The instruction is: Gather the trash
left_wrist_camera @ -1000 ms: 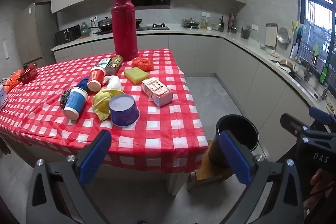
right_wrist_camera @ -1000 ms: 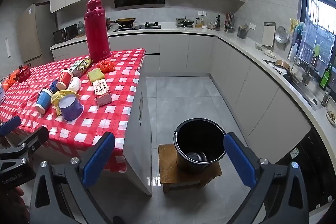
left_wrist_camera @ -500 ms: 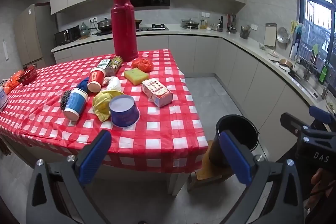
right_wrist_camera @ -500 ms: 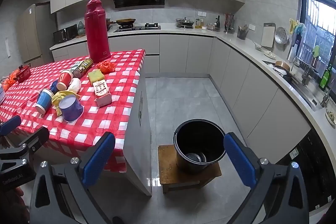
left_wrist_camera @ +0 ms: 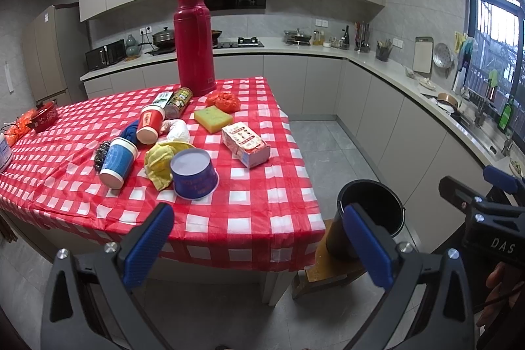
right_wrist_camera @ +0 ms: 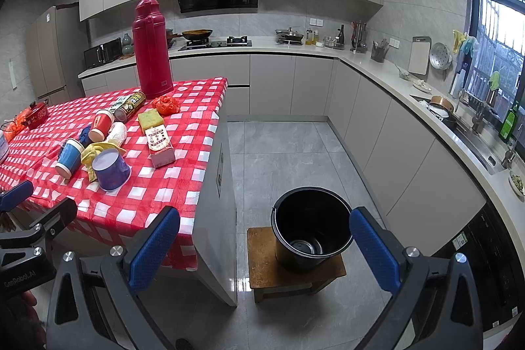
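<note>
Bucket interior: right view only

L wrist cam sits off the bench's near edge, above bench height, facing across the red-check cloth toward the far corner w/ the red thermos; black bucket shows low right, past the near right corner. R wrist cam is further right, off that same corner, facing the floor aisle, w/ the bucket near and centred and the bench at left. Both share the bench clutter, thermos, bucket and back kitchen run; each also catches the other gripper at its frame edge, the right gripper in the L view and the left gripper in the R view.
</note>
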Motion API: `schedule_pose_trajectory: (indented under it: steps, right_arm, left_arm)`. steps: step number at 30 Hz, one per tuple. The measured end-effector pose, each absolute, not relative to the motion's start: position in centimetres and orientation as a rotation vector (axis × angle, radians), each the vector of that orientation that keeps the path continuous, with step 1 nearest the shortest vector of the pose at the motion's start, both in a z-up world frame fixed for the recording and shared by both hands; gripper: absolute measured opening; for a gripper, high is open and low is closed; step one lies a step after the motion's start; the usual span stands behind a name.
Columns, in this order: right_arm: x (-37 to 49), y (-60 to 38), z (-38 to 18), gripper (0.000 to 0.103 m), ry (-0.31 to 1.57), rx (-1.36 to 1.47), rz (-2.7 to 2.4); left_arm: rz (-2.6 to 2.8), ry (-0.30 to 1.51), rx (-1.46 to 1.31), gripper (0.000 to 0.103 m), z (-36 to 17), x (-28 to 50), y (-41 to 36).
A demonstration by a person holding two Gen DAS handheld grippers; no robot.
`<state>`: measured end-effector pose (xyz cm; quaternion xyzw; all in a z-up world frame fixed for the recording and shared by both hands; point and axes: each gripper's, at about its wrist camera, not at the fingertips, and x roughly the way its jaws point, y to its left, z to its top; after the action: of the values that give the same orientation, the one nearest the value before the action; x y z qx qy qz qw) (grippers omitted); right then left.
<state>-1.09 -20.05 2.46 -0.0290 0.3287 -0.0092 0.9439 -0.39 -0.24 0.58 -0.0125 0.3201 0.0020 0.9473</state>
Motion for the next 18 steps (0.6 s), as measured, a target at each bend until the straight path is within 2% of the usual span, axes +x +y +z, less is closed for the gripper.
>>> schedule_pose_trajectory:
  steps: [18]
  right_arm:
    - [-0.56,-20.37,2.69,0.103,0.667,-0.058,-0.022]
  left_arm:
    - [0.004,0.652,-0.026,0.103,0.55,-0.35,-0.60]
